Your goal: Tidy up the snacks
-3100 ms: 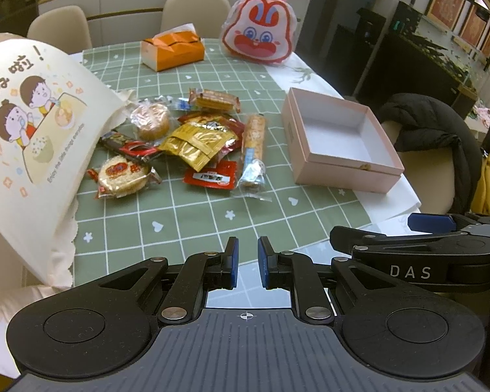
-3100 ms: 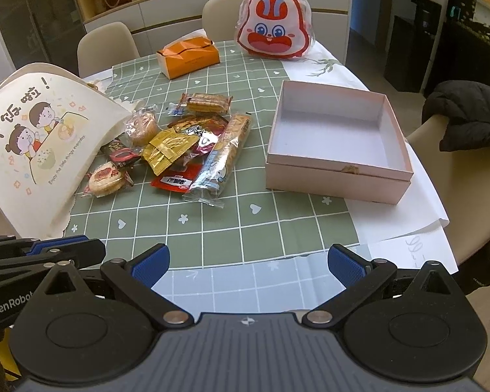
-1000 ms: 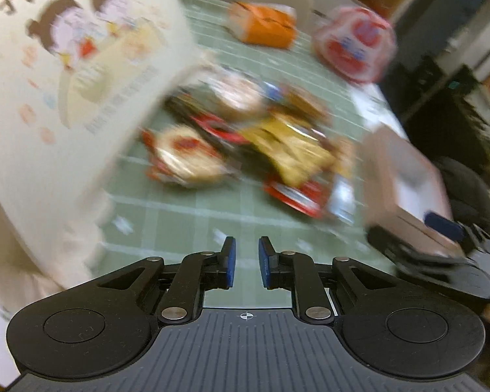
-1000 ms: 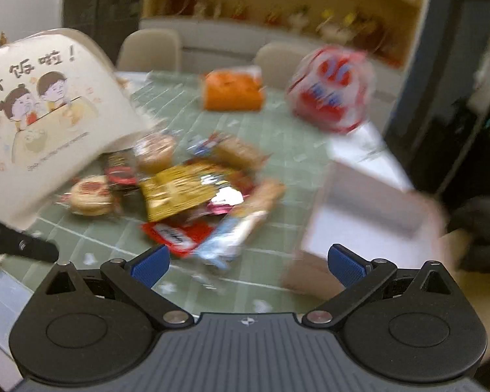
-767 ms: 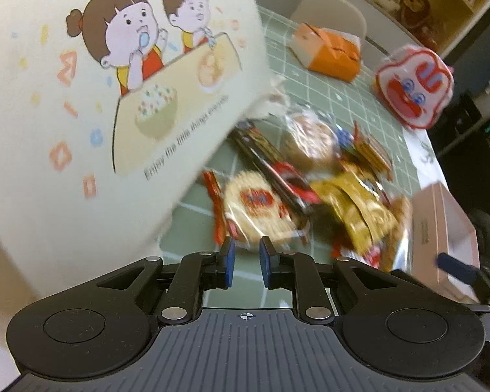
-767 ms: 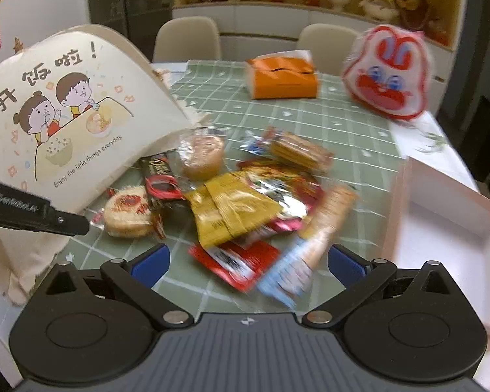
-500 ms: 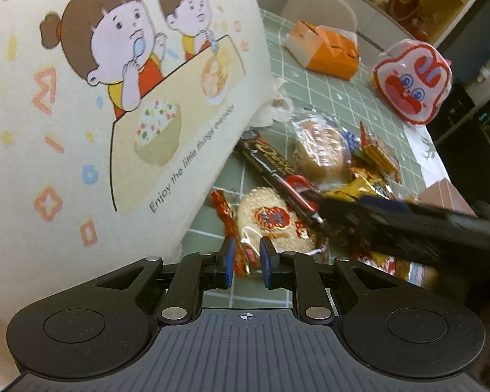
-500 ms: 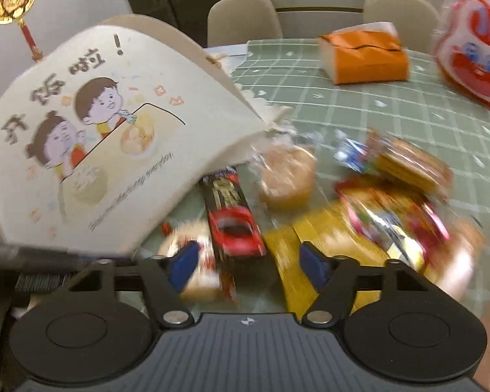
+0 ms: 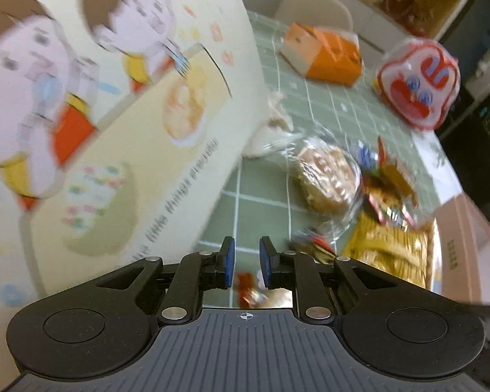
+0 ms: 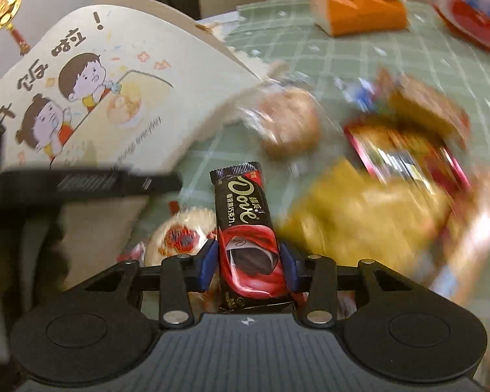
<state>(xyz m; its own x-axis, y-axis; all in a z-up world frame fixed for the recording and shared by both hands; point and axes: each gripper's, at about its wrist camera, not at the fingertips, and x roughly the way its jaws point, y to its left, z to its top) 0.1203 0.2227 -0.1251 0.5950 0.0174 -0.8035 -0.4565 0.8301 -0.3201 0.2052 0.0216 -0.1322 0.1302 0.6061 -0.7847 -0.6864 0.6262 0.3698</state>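
Right gripper closing on a Dove chocolate bar; left gripper nearly shut and empty.

The dark brown and red foil-wrapped chocolate bar (image 10: pixel 249 228) carries the brand "Dove" in cream script, with smaller Chinese characters beside it that are too small to read. It lies lengthwise between the blue pads of the right gripper (image 10: pixel 250 266), whose jaws are closing with both pads at the bar's red lower section. The bar overlaps a round, clear-wrapped rice cracker with a red centre (image 10: pixel 179 238) on the green grid-patterned tablecloth (image 10: pixel 392 52). The left gripper (image 9: pixel 246 263) has its jaws nearly pressed together, a narrow gap remaining, nothing between them. The cream fabric bag printed with two cartoon children (image 10: pixel 91 98) bears large Chinese characters and an exclamation mark; its English line is blurred.
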